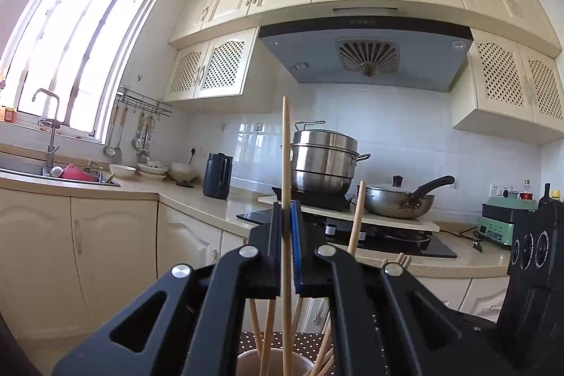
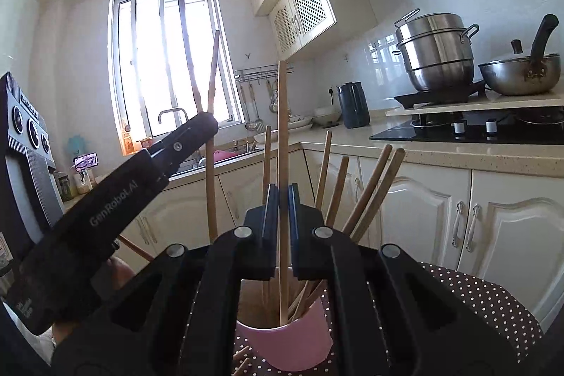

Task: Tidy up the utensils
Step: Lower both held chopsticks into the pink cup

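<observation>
My left gripper (image 1: 286, 210) is shut on one wooden chopstick (image 1: 286, 143) that stands upright, its lower end in a cup (image 1: 246, 362) with several other chopsticks. In the right wrist view my right gripper (image 2: 281, 191) is shut on another upright chopstick (image 2: 282, 115) whose lower end sits in the pink cup (image 2: 292, 340), among several leaning chopsticks (image 2: 370, 192). The left gripper (image 2: 208, 122) shows at left there, holding its chopstick (image 2: 210, 164) just left of the cup.
The cup stands on a brown polka-dot cloth (image 2: 486, 298). Loose chopsticks (image 2: 241, 358) lie on the cloth by the cup. Behind are a counter with stove (image 1: 387, 235), steamer pot (image 1: 322, 161), wok (image 1: 398, 199), dark kettle (image 1: 218, 175) and sink (image 1: 53, 171).
</observation>
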A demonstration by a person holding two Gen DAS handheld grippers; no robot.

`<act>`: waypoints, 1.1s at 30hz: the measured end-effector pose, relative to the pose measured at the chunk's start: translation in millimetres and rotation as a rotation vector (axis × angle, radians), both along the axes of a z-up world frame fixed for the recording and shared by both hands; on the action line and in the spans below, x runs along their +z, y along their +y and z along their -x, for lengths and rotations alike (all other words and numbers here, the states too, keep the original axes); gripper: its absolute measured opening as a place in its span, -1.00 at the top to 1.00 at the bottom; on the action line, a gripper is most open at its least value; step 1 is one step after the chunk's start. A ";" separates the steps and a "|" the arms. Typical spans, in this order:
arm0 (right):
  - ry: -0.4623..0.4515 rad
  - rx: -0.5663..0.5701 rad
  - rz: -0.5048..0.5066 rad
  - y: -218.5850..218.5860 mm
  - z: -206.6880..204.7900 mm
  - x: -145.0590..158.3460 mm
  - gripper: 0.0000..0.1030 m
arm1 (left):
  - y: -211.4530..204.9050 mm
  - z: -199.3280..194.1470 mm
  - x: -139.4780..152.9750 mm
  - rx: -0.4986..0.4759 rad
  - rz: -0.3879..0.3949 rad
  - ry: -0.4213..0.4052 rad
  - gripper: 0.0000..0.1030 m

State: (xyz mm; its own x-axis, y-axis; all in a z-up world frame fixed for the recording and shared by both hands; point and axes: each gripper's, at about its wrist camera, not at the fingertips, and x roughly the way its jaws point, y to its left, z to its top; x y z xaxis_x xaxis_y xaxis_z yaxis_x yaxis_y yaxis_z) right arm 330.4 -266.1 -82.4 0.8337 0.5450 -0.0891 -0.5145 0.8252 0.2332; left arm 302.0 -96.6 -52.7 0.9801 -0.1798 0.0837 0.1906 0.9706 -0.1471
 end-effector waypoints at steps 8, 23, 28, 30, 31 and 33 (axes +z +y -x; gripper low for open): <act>0.011 0.028 -0.015 -8.6 2.3 -7.9 0.88 | -17.9 9.8 -3.6 0.049 -0.050 -0.033 0.90; 0.014 0.057 -0.050 -17.2 2.1 -16.8 0.88 | -26.4 6.4 -11.5 0.124 -0.054 -0.060 0.90; 0.024 0.056 -0.060 -20.0 -0.1 -21.6 0.88 | -31.5 3.3 -13.8 0.124 -0.068 -0.060 0.90; 0.025 0.057 -0.066 -21.1 -1.0 -22.8 0.88 | -31.3 0.6 -15.2 0.138 -0.076 -0.053 0.89; 0.023 0.057 -0.068 -21.5 -0.8 -23.0 0.88 | -29.8 0.9 -15.4 0.142 -0.075 -0.057 0.89; 0.023 0.061 -0.070 -21.2 -1.0 -22.8 0.88 | -27.6 0.6 -16.5 0.141 -0.066 -0.055 0.89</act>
State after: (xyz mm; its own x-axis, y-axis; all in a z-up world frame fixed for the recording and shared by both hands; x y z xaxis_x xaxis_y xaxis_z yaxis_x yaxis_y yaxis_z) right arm 331.4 -287.3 -105.2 0.7968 0.6004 -0.0674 -0.5574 0.7736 0.3013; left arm 301.3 -124.2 -69.2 0.9903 -0.0481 0.1305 0.0582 0.9955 -0.0748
